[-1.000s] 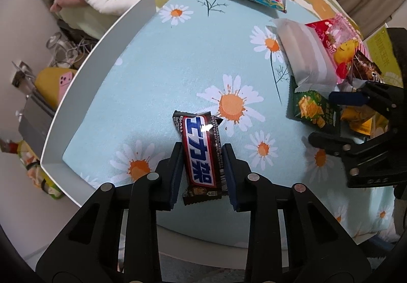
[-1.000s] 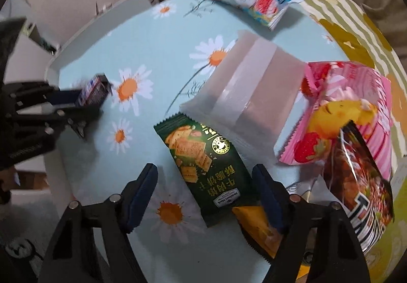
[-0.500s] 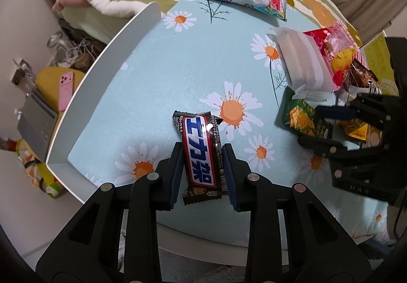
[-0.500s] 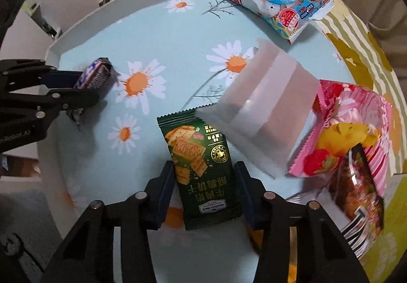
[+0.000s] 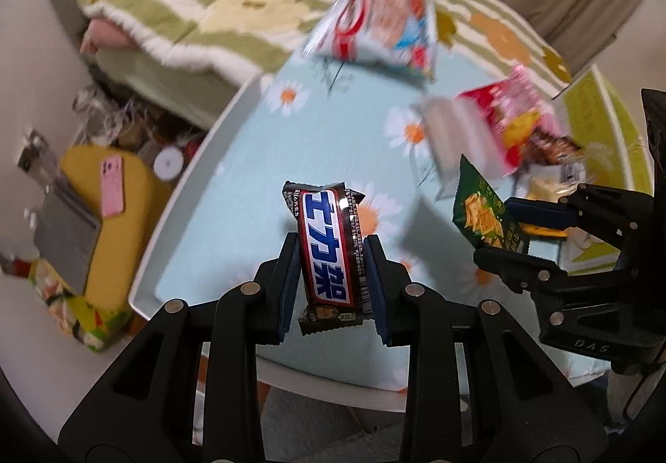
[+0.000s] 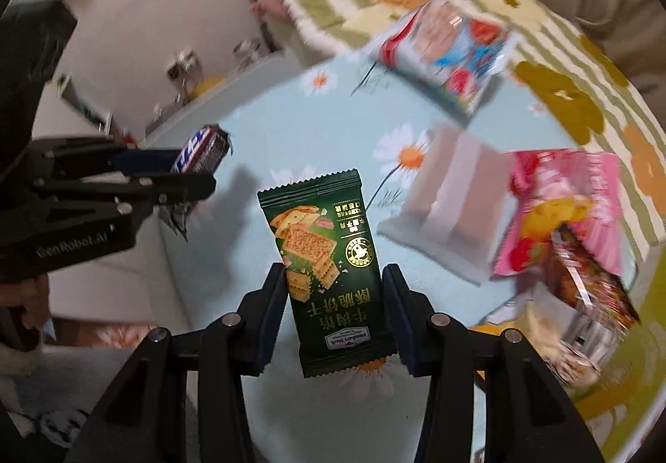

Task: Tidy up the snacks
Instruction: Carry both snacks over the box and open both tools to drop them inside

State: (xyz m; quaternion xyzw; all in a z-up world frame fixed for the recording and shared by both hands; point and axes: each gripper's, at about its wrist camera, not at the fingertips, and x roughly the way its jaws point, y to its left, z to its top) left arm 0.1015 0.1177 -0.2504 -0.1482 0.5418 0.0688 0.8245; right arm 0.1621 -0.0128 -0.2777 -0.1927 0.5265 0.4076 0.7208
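L gripper (image 5: 333, 280) clamped on chocolate bar (image 5: 329, 250); R gripper (image 6: 337, 317) clamped on green cracker pack (image 6: 329, 275). Advise: hold both squeezes firm, carry level to the sorting spot.

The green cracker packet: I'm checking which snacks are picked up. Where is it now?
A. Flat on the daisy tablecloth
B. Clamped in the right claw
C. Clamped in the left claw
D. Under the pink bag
B: the right claw is shut on the green cracker packet, while the left claw holds the chocolate bar.
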